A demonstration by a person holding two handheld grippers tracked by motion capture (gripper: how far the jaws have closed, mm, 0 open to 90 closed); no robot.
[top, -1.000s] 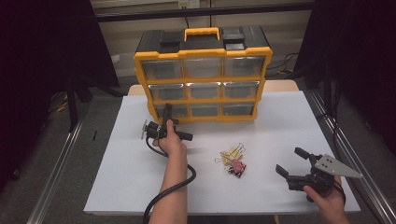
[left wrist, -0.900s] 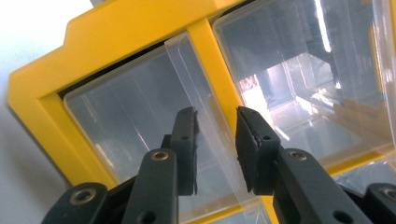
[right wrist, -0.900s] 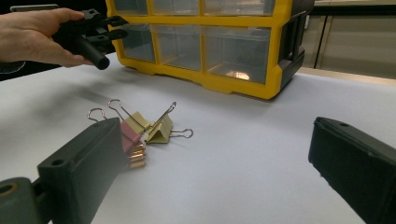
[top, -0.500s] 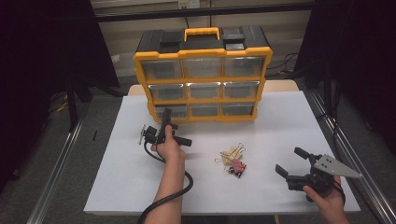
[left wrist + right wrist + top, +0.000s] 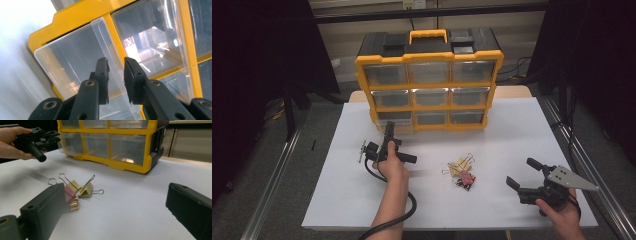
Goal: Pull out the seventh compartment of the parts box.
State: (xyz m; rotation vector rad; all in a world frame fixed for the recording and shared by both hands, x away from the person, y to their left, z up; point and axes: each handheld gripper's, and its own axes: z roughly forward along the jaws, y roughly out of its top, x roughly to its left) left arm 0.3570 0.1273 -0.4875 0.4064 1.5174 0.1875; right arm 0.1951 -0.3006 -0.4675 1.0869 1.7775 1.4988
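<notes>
High view first, from the left: my left gripper (image 5: 388, 134) is up against the bottom-left drawer (image 5: 394, 119) of the yellow organizer (image 5: 430, 80), which stands at the back of the white table (image 5: 337, 190). Left gripper view tells me more. The two jaws stand a little apart with the drawer's clear pull tab (image 5: 110, 50) running between them, and I cannot see either pad pressing on it, so I judge the grip as lined up but not yet closed. The drawer front looks to jut slightly from the yellow frame at its left corner, though I cannot tell whether it has really been slid out.

Moving right, the heap of binder clips (image 5: 460, 171) lies loose on the table, well clear of the organizer, untouched by either tool. Right gripper view shows them just ahead, yellow ones and a pink one (image 5: 70, 190) tangled together.

Farthest right, my right gripper (image 5: 523, 174) hovers near the table's front edge with its jaws spread wide, holding nothing.

So I reckon the job has barely begun: the drawer needs pulling open, then every clip has to go in.
</notes>
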